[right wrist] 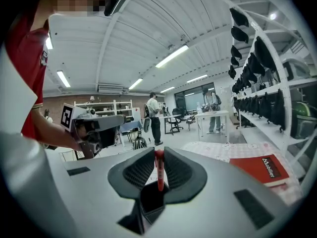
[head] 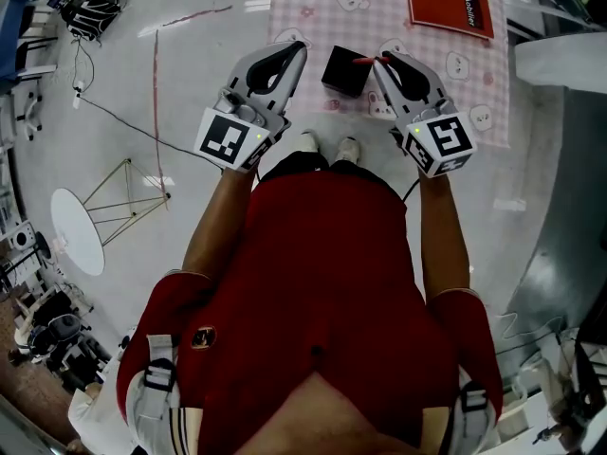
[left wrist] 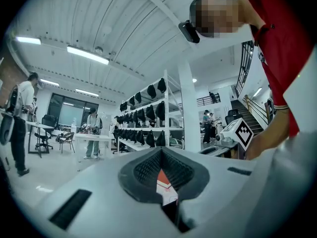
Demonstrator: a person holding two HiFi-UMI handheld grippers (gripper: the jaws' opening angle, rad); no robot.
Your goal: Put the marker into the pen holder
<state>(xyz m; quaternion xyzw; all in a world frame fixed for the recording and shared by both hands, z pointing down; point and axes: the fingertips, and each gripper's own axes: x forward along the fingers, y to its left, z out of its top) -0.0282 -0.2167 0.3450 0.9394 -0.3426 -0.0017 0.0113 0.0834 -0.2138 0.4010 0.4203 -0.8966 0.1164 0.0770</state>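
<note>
A slim red marker (head: pixel 363 62) (right wrist: pixel 159 170) is pinched between the jaws of my right gripper (head: pixel 379 60) (right wrist: pixel 159 155). Its tip points left, just over the right edge of the black square pen holder (head: pixel 343 71). The holder stands on the pink checked cloth (head: pixel 322 8) between the two grippers. Through the jaws in the right gripper view the holder shows as a dark shape (right wrist: pixel 151 200) below the marker. My left gripper (head: pixel 292 50) (left wrist: pixel 161 152) hovers just left of the holder. Its jaws are together and hold nothing.
A red book (head: pixel 449 2) (right wrist: pixel 262 168) lies on the cloth, far right. Pale floor with a cable and a white round stool (head: pixel 76 230) lies to the left. Shelving racks and people at tables show in the background of both gripper views.
</note>
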